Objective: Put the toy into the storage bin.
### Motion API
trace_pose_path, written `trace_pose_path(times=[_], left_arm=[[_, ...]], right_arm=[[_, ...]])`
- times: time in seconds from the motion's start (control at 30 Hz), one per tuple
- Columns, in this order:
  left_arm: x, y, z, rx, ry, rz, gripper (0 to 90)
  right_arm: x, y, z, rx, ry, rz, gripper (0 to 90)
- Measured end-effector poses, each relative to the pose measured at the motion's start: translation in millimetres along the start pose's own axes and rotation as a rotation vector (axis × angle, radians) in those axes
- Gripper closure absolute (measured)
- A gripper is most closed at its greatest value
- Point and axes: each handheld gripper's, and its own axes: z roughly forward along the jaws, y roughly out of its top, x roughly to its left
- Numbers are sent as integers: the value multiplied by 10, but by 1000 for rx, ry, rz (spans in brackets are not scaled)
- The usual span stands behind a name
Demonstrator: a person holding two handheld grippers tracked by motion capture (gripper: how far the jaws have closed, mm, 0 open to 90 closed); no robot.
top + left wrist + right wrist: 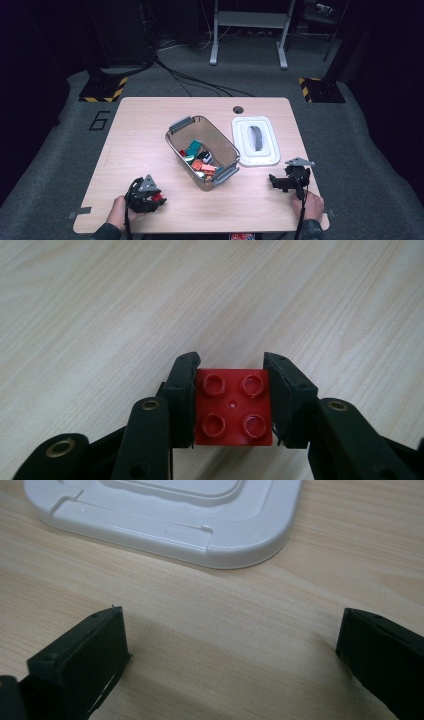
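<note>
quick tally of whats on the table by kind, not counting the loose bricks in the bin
clear bin: 1
white lid: 1
red brick held in the left gripper: 1
grippers, counting the right gripper: 2
total: 5

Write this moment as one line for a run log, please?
left gripper: shut on red brick | right gripper: open, above table near white lid
</note>
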Motion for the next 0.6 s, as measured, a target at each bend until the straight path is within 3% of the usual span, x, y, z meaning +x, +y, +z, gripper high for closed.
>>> trace_pose_path(times=[0.37,0.6], left_arm=[[101,147,-170,-66,16,-32,590],[184,336,-315,-86,35,-15,590]], right_arm=[[3,1,0,-1,2,3,0],[3,1,0,-1,2,3,0]])
